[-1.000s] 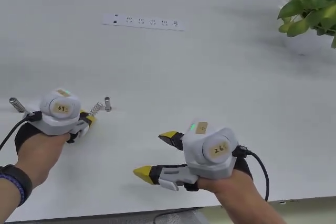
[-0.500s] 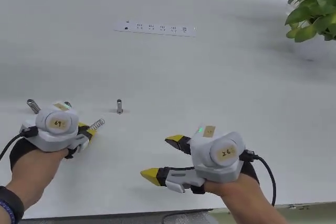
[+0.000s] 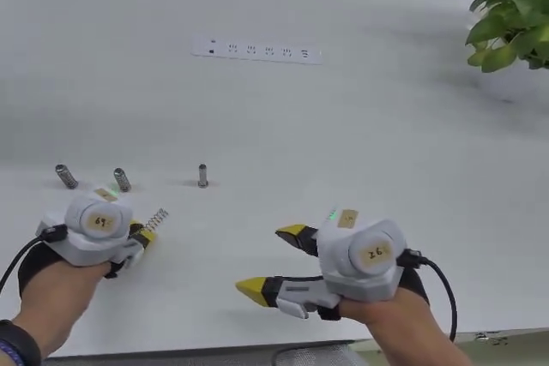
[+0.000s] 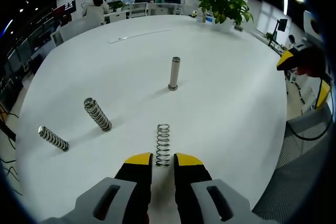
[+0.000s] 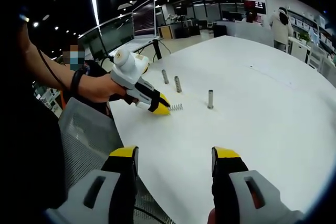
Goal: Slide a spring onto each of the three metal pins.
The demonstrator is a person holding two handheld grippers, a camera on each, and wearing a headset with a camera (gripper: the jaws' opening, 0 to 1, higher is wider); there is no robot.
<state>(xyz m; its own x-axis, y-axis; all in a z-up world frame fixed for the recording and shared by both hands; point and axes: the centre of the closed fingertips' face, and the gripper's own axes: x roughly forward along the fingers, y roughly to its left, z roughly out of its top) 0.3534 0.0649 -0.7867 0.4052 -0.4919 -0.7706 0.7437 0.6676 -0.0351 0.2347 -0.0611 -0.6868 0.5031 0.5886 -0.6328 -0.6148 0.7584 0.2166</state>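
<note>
At the near left of the white workbench (image 3: 369,143), the left gripper (image 4: 163,161) is clenched on one end of the loose spring (image 4: 163,142). The rest of the coil projects forward beyond the yellow tips, a hold that leaves its open far end free to be threaded over a pin. Ahead stands the bare pin (image 4: 174,73), upright and apart from the spring. It reads as the last target, since the middle pin (image 3: 122,180) and the leftmost pin (image 3: 66,177) each already wear a coil. The left hand (image 3: 60,263) sits low over the surface, knuckles up, with the gripper's axis aimed forward and rightward toward the bare pin; whether the spring's tip touches the bench cannot be told. The right gripper (image 3: 273,261) has its jaws released and spread wide, grasping nothing. It is held roughly level near the front edge, tips turned leftward, well apart from all three pins, a placement that suggests a standby pose clear of the left hand's path. A power strip (image 3: 257,51) and a potted plant (image 3: 515,6) lie on the far side and play no evident part.
</note>
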